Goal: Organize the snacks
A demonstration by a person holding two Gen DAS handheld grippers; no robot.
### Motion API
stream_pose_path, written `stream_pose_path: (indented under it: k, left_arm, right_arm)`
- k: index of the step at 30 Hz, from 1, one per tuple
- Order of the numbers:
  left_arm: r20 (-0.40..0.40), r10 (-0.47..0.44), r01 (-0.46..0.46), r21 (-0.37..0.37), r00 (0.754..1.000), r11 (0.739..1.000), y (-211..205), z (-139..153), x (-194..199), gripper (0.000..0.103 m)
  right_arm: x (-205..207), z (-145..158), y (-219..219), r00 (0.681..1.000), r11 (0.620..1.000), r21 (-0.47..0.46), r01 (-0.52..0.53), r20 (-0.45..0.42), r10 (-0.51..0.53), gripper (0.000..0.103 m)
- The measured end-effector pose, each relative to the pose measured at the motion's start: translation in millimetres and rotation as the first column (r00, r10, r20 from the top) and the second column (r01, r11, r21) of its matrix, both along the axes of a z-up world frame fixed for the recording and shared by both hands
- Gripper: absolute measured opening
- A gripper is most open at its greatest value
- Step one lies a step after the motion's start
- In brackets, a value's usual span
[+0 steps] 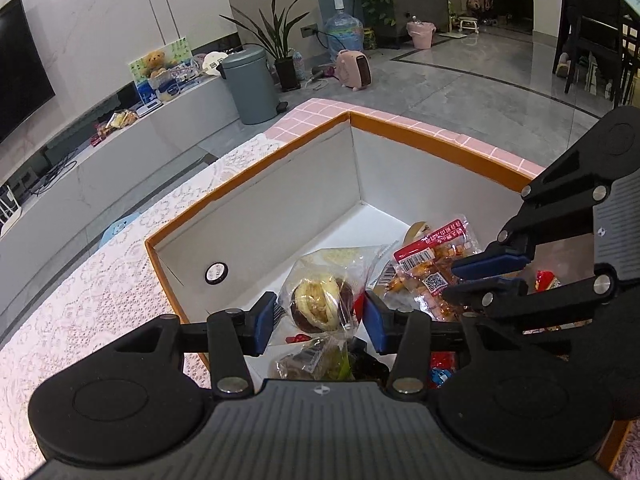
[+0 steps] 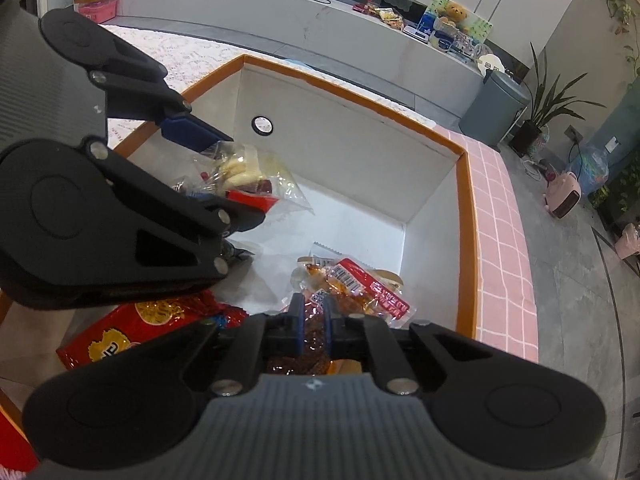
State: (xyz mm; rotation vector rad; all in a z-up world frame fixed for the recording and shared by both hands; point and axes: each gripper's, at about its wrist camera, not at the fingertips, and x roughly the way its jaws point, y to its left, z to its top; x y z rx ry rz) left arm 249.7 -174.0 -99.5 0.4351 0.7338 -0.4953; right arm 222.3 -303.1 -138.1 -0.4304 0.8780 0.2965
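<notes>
Snacks are being gathered into an orange-rimmed box [image 1: 256,168] with white inner walls, which stands on a bench [image 1: 120,280] covered by a pink lace cloth; the box serves as the collecting bin, so both tools reach down into it from above. The left gripper [image 1: 320,316] hangs over the near corner with its blue fingers [image 1: 264,320] set moderately wide on either side of a clear-wrapped pastry [image 1: 320,300]; the pads do not appear to press the wrapper, so the pastry most likely lies free on the box floor among other small packets. The right gripper [image 2: 312,328] has its fingers [image 2: 297,320] drawn narrow, pinching the clear end of a red-labelled bag of brown snacks [image 2: 360,288], which rests near the far corner of the box. That pinch on the thin film edge is probably chosen because the bag is floppy and offers no firm body to clamp. A red and yellow packet [image 2: 132,328] lies at the near side beneath the left tool. Each bag seems to be being set in its own part of the box.
</notes>
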Motion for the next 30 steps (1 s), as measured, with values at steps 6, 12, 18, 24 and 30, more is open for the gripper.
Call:
stream_pose_path:
  k: [6, 12, 18, 24, 30]
  left_arm:
    - [0.014, -0.003, 0.003, 0.001, 1.0, 1.0, 3.6, 11.6, -5.9, 0.066]
    - [0.036, 0.022, -0.021, -0.014, 0.999, 1.0, 11.6, 33.1, -20.0, 0.07]
    - [0.049, 0.063, -0.061, -0.059, 0.997, 0.996, 25.9, 63.5, -43.4, 0.074]
    - [0.037, 0.14, -0.136, -0.093, 0.989, 0.986, 49.3, 85.5, -72.4, 0.074]
    - [0.049, 0.216, -0.206, -0.152, 0.975, 0.967, 78.1, 103.7, -104.4, 0.074]
  right_arm:
    - [0.8, 3.3, 0.7, 1.0, 1.0, -0.004, 0.007, -0.01, -0.007, 0.019]
    - [-6.3, 16.7, 2.7, 1.0, 1.0, -0.007, 0.016, -0.009, -0.016, 0.053]
    - [-25.9, 40.4, 3.8, 0.999, 0.999, 0.003, 0.033, 0.039, -0.033, 0.067]
    - [-56.1, 69.3, 5.8, 0.996, 0.997, 0.067, 0.049, 0.071, -0.054, 0.074]
    - [-89.5, 96.0, 6.2, 0.989, 0.98, 0.182, 0.077, 0.113, -0.098, 0.09]
